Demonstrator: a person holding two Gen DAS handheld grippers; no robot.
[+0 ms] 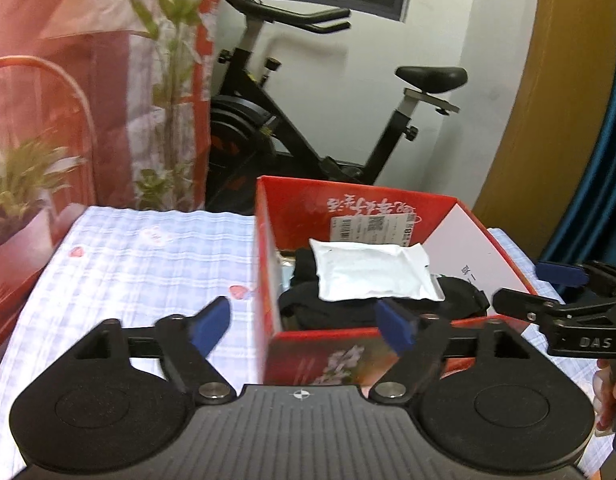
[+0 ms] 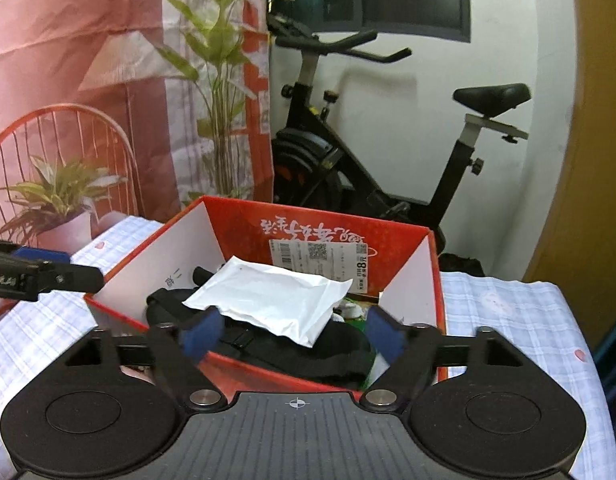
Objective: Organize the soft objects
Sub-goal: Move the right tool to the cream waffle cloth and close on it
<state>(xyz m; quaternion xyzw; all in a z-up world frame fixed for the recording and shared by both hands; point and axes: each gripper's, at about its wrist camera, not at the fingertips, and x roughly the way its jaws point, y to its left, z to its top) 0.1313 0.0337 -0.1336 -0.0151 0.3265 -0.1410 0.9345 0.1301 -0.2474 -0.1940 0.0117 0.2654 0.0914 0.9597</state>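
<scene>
A red cardboard box (image 1: 328, 356) (image 2: 235, 224) stands open on a table with a checked cloth (image 1: 139, 256) (image 2: 520, 320). Inside it a white soft packet (image 1: 372, 276) (image 2: 275, 300) lies on top of a black fabric item (image 1: 308, 312) (image 2: 308, 352). My left gripper (image 1: 303, 326) is open and empty, at the box's near left corner. My right gripper (image 2: 293, 338) is open and empty, at the box's near rim. The right gripper also shows at the right edge of the left wrist view (image 1: 548, 292). The left gripper's finger shows at the left edge of the right wrist view (image 2: 47, 276).
A black exercise bike (image 1: 308, 120) (image 2: 368, 160) stands behind the table against a white wall. A printed backdrop with plants and a chair (image 1: 87, 100) (image 2: 107, 120) hangs at the left. A wooden door (image 1: 548, 100) is at the right.
</scene>
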